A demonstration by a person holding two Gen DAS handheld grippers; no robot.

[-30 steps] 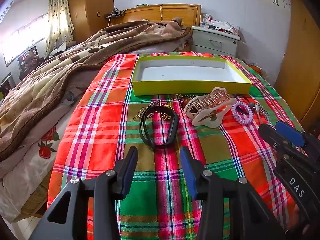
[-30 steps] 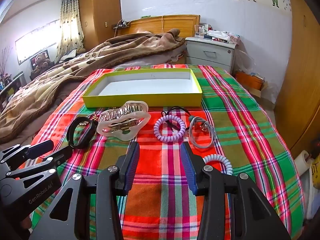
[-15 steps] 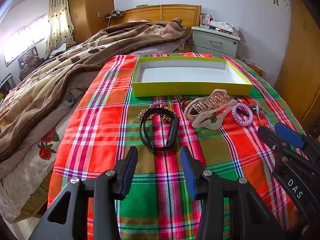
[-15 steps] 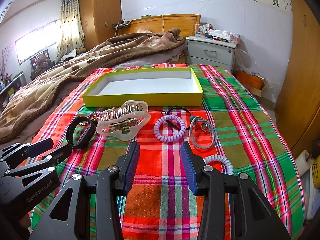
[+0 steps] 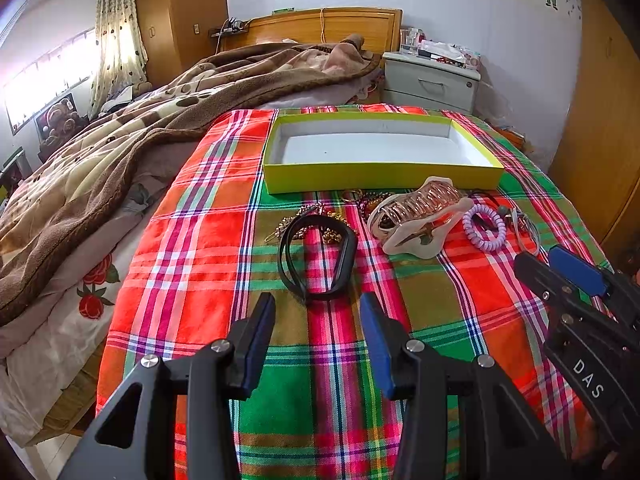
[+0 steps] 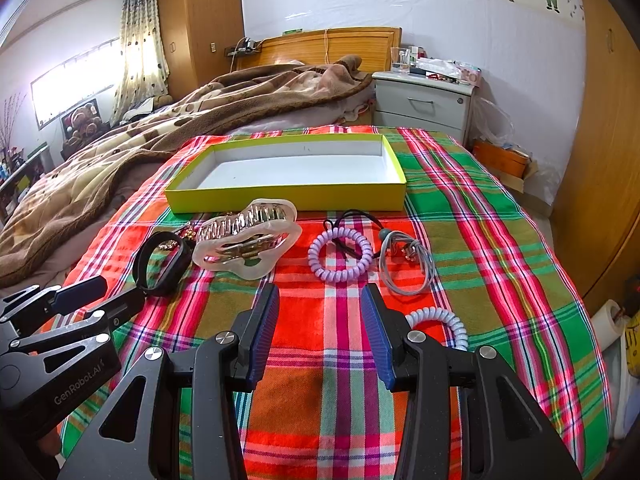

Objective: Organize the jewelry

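Note:
On the plaid cloth lie a black band (image 5: 318, 258), gold chains (image 5: 320, 232), a large translucent hair claw (image 5: 420, 218), a lilac coil hair tie (image 5: 484, 226), a grey elastic with a charm (image 6: 408, 260) and a white coil tie (image 6: 440, 322). Behind them stands an empty yellow-green box (image 5: 380, 178). My left gripper (image 5: 318, 316) hovers open just short of the black band, nothing between its fingers. My right gripper (image 6: 320, 312) is open too, short of the lilac coil tie (image 6: 340, 254). Each gripper shows at the other view's edge.
A brown blanket (image 5: 120, 140) is heaped over the bed's left side. A grey nightstand (image 6: 424, 106) with clutter stands beyond the bed, wooden wardrobes (image 6: 608, 160) on the right. The cloth's right edge drops off toward the floor (image 6: 612, 360).

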